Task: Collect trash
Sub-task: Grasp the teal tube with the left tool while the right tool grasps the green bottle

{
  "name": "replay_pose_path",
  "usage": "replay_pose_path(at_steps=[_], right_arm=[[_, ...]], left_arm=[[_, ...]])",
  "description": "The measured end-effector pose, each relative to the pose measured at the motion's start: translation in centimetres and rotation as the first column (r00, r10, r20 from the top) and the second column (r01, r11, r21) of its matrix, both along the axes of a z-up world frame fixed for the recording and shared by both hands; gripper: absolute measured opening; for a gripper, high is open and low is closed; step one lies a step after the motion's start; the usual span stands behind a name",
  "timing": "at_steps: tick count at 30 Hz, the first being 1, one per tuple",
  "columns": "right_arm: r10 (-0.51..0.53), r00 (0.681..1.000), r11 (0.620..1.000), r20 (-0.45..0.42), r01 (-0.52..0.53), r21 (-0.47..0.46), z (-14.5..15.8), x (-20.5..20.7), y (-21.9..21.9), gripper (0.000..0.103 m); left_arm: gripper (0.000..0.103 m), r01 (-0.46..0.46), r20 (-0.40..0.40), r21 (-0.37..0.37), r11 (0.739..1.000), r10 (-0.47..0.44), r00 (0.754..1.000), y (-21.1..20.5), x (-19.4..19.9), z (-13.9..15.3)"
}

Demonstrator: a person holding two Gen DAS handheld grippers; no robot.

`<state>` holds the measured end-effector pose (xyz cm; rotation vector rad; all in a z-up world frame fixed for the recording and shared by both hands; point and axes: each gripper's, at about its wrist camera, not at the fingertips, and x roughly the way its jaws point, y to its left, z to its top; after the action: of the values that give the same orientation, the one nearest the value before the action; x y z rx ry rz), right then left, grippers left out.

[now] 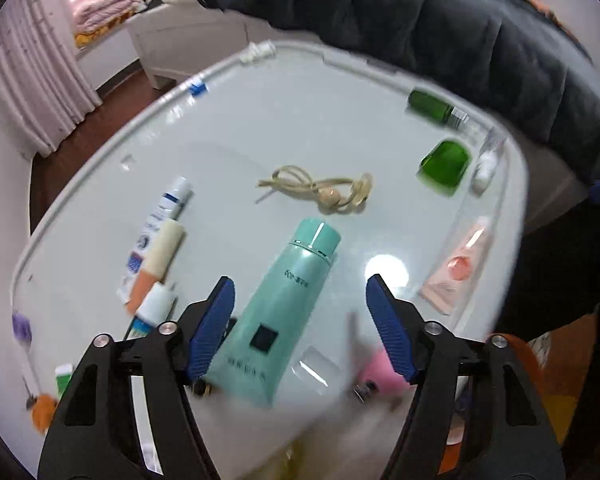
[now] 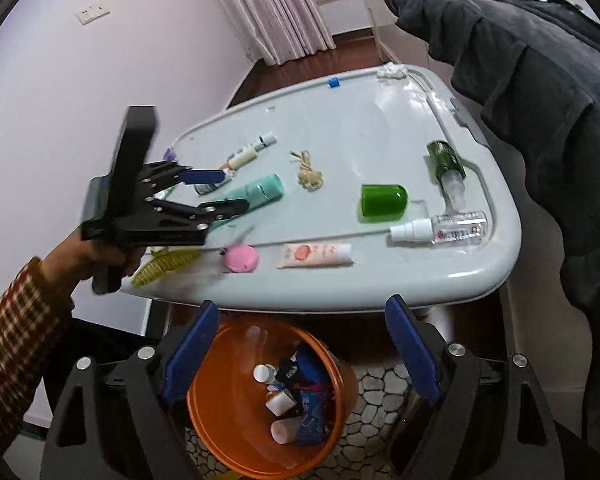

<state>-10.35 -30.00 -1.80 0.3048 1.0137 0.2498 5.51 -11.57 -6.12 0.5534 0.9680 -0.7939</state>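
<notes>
A teal tube (image 1: 284, 308) lies on the white table (image 1: 300, 128); my left gripper (image 1: 300, 300) hangs open just above it, one finger on each side. The right wrist view shows that gripper (image 2: 234, 192) over the teal tube (image 2: 260, 192). My right gripper (image 2: 300, 320) is open and empty above an orange bin (image 2: 228, 412) holding several discarded items. Also on the table lie a pink tube (image 2: 316, 255), a pink round case (image 2: 242, 258), a green cap (image 2: 382, 199), a green bottle (image 2: 446, 168), a clear spray bottle (image 2: 444, 229) and a beige cord (image 2: 308, 170).
A dark quilted jacket (image 2: 540, 100) hangs along the table's right side. A yellow comb (image 2: 160, 266) lies at the near left edge. Small tubes (image 1: 160, 248) lie left of the teal tube. The bin stands on a pebble floor below the table's front edge.
</notes>
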Motion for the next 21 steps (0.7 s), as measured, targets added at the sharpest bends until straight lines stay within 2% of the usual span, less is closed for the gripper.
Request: replay_pose_path(at_steps=[2,3,4,6,9,12,15,17,21], right_arm=[[-0.003,1.000,1.000,-0.011,0.003,0.004,-0.4,-0.1,-0.3,0.083],[-0.006,1.000,1.000,-0.018,0.007,0.009,-0.7,0.1,-0.4,0.083],[-0.007,1.000,1.000,-0.023,0.007,0.013,-0.7,0.1,-0.6,0.083],[-0.015,0.999,1.000,-0.029,0.015,0.012,-0.9,0.3,-0.8,0.083],[-0.047,0.998,0.999,-0.048,0.047,0.011,-1.1,0.8,-1.7,0.084],[-0.099,0.993,0.995,-0.060,0.097,-0.037,-0.5,2.6,-3.4,0.084],[-0.150,0.987,0.987,-0.055,0.146,-0.070,0.8,5.6,-5.2,0.084],[-0.183,0.981,0.982,-0.058,0.179,-0.060,1.4,8.4,-6.3,0.084],[-0.231,0.968,0.972,-0.096,0.225,-0.071,-0.2,13.3,-7.4,0.083]], left_arm=[[0.058,0.014,0.011,0.024,1.000,-0.014,1.000,-0.7,0.4,-1.1],[0.045,0.015,0.015,0.040,0.999,-0.015,1.000,-0.9,0.6,-1.5],[0.042,0.005,-0.002,0.061,0.998,-0.005,1.000,-1.1,0.9,-2.2],[0.035,-0.033,-0.036,0.027,0.999,0.034,0.999,-0.7,1.6,-2.2],[0.033,-0.120,-0.043,0.023,0.992,0.121,0.992,-0.2,1.9,-2.1],[0.033,-0.206,-0.075,-0.027,0.978,0.203,0.976,0.8,2.0,-0.6],[0.033,-0.245,-0.064,-0.080,0.966,0.240,0.969,1.2,1.1,1.3],[0.033,-0.272,-0.052,-0.126,0.954,0.268,0.962,1.5,-0.2,2.7],[0.033,-0.294,-0.062,-0.218,0.931,0.287,0.956,1.7,-3.0,4.7]])
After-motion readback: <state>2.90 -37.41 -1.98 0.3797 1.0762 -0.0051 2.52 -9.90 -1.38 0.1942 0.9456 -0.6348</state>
